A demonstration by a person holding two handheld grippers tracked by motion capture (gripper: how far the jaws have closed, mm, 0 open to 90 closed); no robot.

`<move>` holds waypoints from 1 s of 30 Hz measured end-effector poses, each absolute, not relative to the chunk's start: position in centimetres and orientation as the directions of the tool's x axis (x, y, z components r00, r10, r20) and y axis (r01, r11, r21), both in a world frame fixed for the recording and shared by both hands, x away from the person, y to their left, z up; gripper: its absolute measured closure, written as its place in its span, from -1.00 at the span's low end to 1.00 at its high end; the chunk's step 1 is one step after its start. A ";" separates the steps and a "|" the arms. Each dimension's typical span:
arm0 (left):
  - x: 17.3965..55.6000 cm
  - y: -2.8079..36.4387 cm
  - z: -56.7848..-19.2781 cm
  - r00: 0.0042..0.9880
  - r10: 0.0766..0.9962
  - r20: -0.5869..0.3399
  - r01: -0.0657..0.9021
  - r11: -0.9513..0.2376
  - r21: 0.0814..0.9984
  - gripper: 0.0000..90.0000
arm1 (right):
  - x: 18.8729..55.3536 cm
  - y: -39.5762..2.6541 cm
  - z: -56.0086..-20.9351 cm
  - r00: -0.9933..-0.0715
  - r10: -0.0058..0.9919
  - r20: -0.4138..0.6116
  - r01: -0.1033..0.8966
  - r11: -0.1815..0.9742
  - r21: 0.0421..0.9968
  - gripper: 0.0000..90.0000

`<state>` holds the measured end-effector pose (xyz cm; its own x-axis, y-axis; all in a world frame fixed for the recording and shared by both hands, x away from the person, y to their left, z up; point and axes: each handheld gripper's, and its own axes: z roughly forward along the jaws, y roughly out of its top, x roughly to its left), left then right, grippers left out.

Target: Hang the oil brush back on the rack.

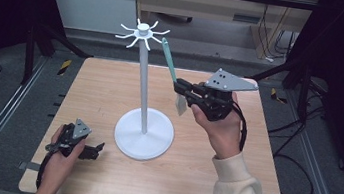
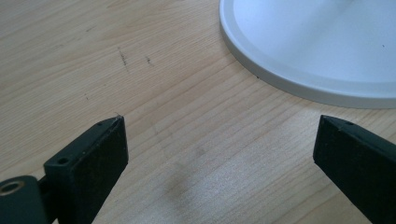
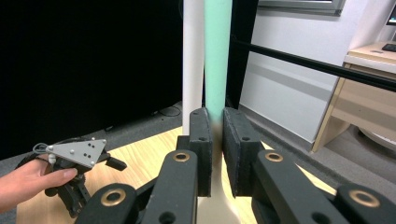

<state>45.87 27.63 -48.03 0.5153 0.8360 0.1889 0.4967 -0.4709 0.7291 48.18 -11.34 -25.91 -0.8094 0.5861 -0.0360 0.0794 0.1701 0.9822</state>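
1. The table [image 1: 111, 84] carries a white stand [image 1: 146, 93], whose round base is set near the middle.
2. A green-handled spatula [image 1: 169, 56] is held up beside the stand's pole, its handle top reaching a hook of the stand's crown; whether it hangs there cannot be told.
3. The spatula is pinched at the neck by the right hand-held gripper [image 1: 180, 85], the blade hanging below the jaws.
4. The left hand-held gripper [image 1: 97, 148] is rested on the table, jaws spread and empty, just beside the base.
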 end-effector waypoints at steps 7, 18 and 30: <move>45.9 27.6 -48.0 0.516 0.835 0.189 0.497 -0.472 0.729 -0.94 | 48.5 -10.9 -26.1 -0.811 0.584 -0.032 0.088 0.175 0.981 0.83; 45.9 27.6 -48.0 0.519 0.833 0.191 0.496 -0.475 0.727 -0.94 | 48.8 -10.4 -26.1 -0.814 0.580 -0.029 0.092 0.179 0.980 0.83; 45.9 27.5 -48.1 0.521 0.832 0.191 0.496 -0.477 0.725 -0.94 | 48.9 -9.7 -26.5 -0.795 0.605 -0.041 0.083 0.175 0.981 0.83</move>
<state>45.87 27.52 -48.07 0.5212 0.8318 0.1910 0.4959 -0.4773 0.7255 48.91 -9.72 -26.52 -0.7953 0.6049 -0.0410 0.0826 0.1751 0.9811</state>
